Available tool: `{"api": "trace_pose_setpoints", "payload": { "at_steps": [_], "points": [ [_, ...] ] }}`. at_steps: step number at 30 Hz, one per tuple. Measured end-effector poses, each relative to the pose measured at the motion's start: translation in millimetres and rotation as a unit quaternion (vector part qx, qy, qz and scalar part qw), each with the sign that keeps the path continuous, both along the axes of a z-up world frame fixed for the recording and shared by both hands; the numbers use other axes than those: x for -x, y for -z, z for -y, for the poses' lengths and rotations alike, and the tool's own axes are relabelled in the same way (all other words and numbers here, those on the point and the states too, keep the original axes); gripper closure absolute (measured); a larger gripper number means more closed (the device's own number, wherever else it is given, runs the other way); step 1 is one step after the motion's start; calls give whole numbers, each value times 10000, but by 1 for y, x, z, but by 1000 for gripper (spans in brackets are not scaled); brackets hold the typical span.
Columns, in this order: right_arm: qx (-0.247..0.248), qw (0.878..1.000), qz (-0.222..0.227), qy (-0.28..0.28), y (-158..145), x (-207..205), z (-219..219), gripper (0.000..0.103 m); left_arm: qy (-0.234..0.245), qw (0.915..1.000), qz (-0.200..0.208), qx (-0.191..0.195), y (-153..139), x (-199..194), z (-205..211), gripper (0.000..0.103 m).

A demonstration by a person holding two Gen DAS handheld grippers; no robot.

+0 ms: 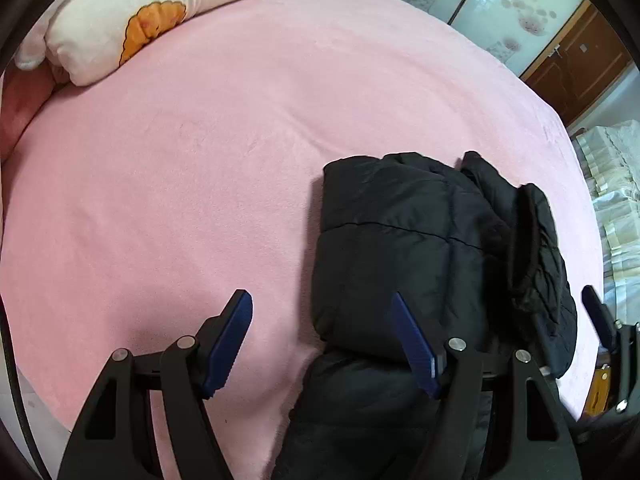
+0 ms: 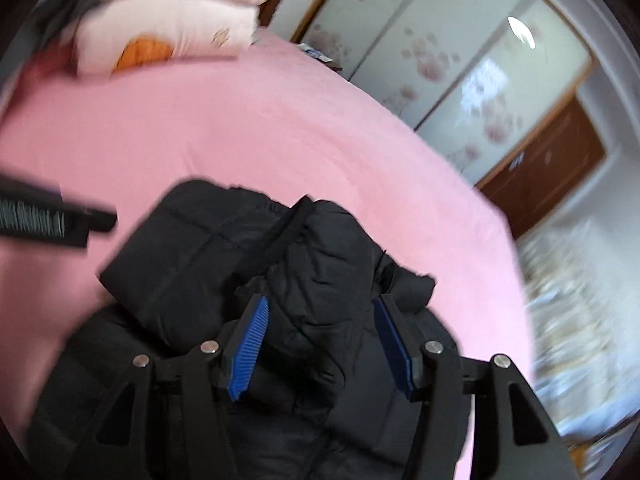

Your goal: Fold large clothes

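Note:
A black puffy jacket [image 1: 400, 240] lies folded into a thick bundle on the pink bed sheet [image 1: 180, 168], at the near right part of the bed. My left gripper [image 1: 320, 296] hangs open over the bundle's left edge, one finger above the sheet and the other above the jacket, gripping nothing. The right gripper's blue fingertip [image 1: 596, 316] shows at the jacket's right side. In the blurred right wrist view, my right gripper [image 2: 320, 302] stands open just above the jacket [image 2: 200, 260]; puffed fabric bulges between its blue pads [image 2: 250, 344], which do not press on it. The left gripper [image 2: 52, 220] juts in from the left.
A white pillow with an orange print [image 1: 152, 12] lies at the far left of the bed. Sliding wardrobe doors with a flower pattern [image 1: 500, 12] and a brown wooden door [image 1: 576, 64] stand beyond the bed. Pale bedding [image 1: 616, 184] is piled at the right.

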State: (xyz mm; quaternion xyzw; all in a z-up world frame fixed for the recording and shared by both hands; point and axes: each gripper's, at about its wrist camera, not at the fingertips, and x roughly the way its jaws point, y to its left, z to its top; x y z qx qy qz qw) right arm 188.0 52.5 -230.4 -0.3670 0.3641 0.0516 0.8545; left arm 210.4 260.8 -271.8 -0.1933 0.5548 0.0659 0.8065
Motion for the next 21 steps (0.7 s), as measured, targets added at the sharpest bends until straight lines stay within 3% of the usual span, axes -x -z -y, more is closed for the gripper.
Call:
{"api": "trace_pose_setpoints", "payload": {
  "at_steps": [7,13,18,20,21],
  "points": [
    [1527,9865,446,-395,47,5,-38,47,43,9999,-126,65,12,-8,-9,32],
    [1475,9873,345,-475,41,8,-46,47,23,9999,-135,52,13,-11,-16,32],
    [1854,9814,210,-441,69,4,-45,48,14,9995,-264,161,22,-18,-12,32],
    [1721,9845,184,-292,68,0,-37,50,34,9995,-282,160,25,-22,-9,32],
    [1523,9881,140,-152,63,-3,-32,65,46,9995,-277,167,25,-24,-7,32]
  ]
}}
